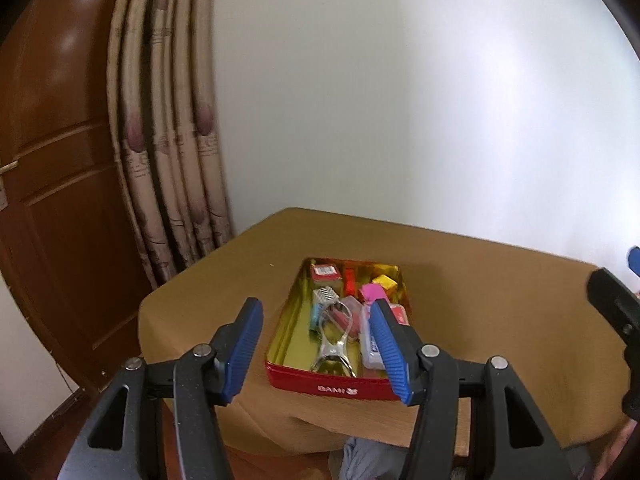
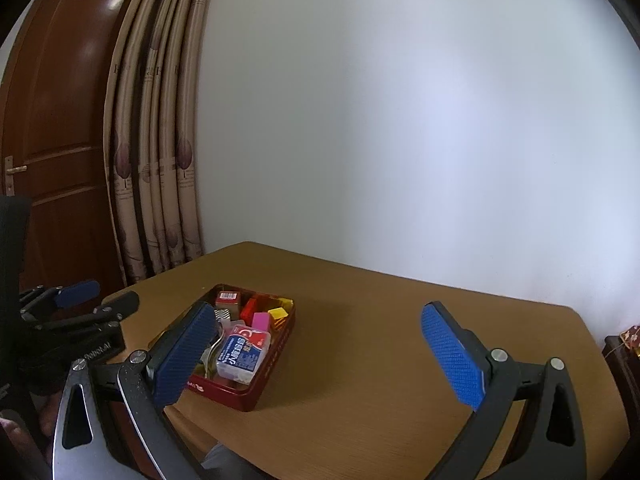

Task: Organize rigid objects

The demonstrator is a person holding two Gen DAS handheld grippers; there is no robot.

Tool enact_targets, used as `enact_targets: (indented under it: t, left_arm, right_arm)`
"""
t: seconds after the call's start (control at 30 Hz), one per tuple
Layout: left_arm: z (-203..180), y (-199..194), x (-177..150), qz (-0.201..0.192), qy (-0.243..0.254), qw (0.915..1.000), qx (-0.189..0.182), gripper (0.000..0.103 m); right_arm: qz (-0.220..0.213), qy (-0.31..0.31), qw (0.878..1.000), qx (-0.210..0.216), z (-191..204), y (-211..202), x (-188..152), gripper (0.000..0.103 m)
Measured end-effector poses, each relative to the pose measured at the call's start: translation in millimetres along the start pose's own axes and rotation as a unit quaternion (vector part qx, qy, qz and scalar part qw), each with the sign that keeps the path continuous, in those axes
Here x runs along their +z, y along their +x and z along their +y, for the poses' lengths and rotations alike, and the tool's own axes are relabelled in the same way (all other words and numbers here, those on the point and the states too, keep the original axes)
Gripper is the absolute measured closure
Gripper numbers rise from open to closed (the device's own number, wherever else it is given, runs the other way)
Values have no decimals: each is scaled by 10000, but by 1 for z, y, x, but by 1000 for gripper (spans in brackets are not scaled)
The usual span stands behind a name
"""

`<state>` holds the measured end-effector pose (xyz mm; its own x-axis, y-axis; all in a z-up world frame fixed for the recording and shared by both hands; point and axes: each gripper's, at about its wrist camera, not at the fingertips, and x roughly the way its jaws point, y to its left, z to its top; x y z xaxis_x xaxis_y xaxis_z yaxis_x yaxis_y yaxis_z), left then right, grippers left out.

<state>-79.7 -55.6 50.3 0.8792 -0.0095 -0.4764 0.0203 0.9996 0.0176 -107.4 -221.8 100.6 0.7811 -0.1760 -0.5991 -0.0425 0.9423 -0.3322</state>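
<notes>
Tin (image 1: 334, 384) at 12 o'clock of left claw (image 1: 316, 346) on tabletop (image 2: 380, 340); small items sit inside, gathered. Both claws wide, empty; right claw (image 2: 320, 356) hovers, likely finished or staging.

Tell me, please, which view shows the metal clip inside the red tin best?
The left wrist view: the metal clip lies in full sight between the open left gripper fingers, inside the red tin. In the right wrist view, the right gripper finger hides nearly all of it.
</notes>
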Motion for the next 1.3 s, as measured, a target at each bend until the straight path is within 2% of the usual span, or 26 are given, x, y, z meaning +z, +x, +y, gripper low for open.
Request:
enact_targets:
  t: [0.2,0.4,0.7,1.3]
  left_arm:
    - [-3,0,0,64,3,9999,-136,46]
    - [3,2,1,160,-150,9994,-250,46]
    - [1,2,1,116,-87,9998,-117,46]
    - [16,10,4,217,-396,9990,-33,45]
  right_arm:
    - [296,25,9995,116,4,17,-7,1]
    - [351,-140,9991,181,15,27,-8,1]
    - [432,-80,9980,460,28,41,4,1]
    - [530,-204,9978,355,38,53,-6,1]
